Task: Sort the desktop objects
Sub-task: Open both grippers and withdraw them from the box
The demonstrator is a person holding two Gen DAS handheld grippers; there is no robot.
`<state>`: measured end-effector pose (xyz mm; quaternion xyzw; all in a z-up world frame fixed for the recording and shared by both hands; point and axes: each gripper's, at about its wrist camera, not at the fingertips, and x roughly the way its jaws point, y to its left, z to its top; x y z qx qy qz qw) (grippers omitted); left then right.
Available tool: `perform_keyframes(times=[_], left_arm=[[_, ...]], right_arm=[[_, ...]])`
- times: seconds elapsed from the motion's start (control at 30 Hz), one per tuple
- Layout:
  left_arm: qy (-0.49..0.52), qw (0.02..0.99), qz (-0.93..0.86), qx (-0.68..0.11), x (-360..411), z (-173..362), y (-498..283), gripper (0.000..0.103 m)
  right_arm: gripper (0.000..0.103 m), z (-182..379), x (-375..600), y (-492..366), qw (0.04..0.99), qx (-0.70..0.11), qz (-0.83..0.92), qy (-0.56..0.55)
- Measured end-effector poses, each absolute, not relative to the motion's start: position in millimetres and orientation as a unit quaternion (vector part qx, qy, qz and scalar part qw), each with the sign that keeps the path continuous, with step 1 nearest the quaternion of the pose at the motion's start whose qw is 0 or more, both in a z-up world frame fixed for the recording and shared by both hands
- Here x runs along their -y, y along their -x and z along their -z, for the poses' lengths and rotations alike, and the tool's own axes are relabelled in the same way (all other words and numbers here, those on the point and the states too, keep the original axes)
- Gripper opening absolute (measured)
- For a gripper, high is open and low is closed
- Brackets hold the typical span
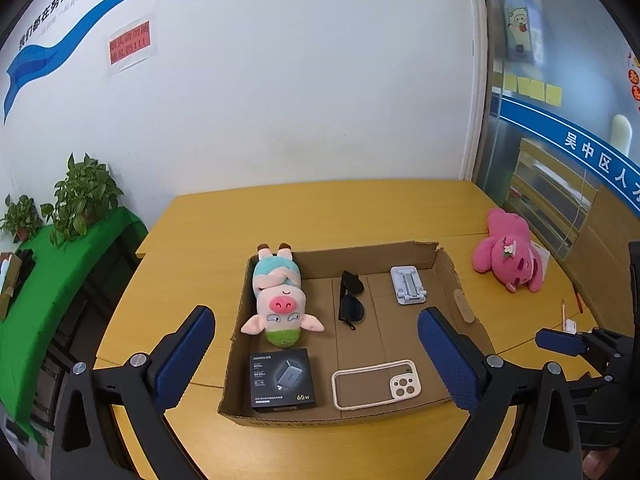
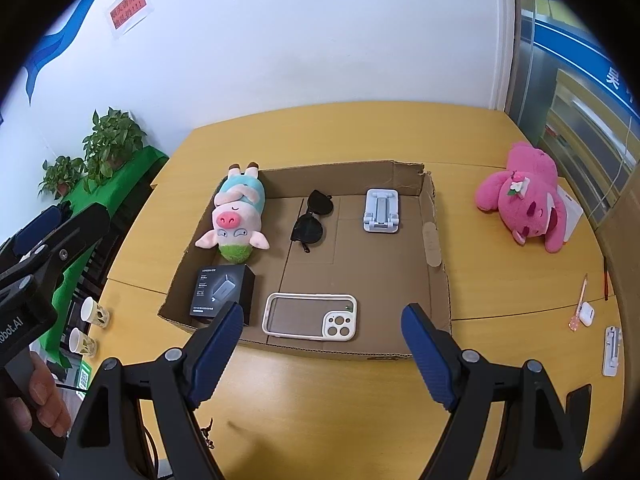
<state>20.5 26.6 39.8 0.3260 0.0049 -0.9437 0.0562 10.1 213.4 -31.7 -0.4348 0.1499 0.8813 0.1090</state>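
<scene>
Already most of the sorting looks done: inside the cardboard tray [image 2: 436,280] lie a pig doll [image 2: 236,216] along the left wall, a pair of sunglasses [image 2: 312,220] beside it, a white phone stand [image 2: 381,211] toward the far right, a black charger box [image 2: 221,290] at the near left and a phone case [image 2: 310,316] just beside that box. Each has its own patch of the floor, none stacked on another. Still out on the yellow table [image 2: 320,392] are a pink plush bear [image 2: 524,204] well off to the right of the tray, a small white earbud case [image 2: 587,314] with a thin pink pen [image 2: 578,302] next to it, and a flat white gadget [image 2: 612,350] near the right edge; I'd guess those are what is left. Two paper cups [image 2: 92,314] stand at the table's left edge.

Both tools hang above the near side of the tray, tilted down toward it. The left gripper [image 1: 316,356] has its blue pads spread wide with nothing between them. The right gripper [image 2: 322,354] is likewise released and empty, its pads framing the tray's near wall. A person's hand [image 2: 40,396] grips the left tool's handle at the right camera's lower left
</scene>
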Motion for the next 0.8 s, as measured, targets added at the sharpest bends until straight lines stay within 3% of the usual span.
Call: perform_keyframes(times=[0.6,0.8], left_arm=[[-0.337,0.033,0.940,-0.038,-21.8,-33.7,-18.9,0.103],[-0.339,0.068,0.938,-0.018,-22.6,-28.8,-21.4,0.103]], right_arm=[[0.081,32.1,-209.6,-5.5,0.111,-0.146,-0.879,0.441],[0.081,33.5,-209.0,-2.7,0.113,-0.142,-0.878,0.443]])
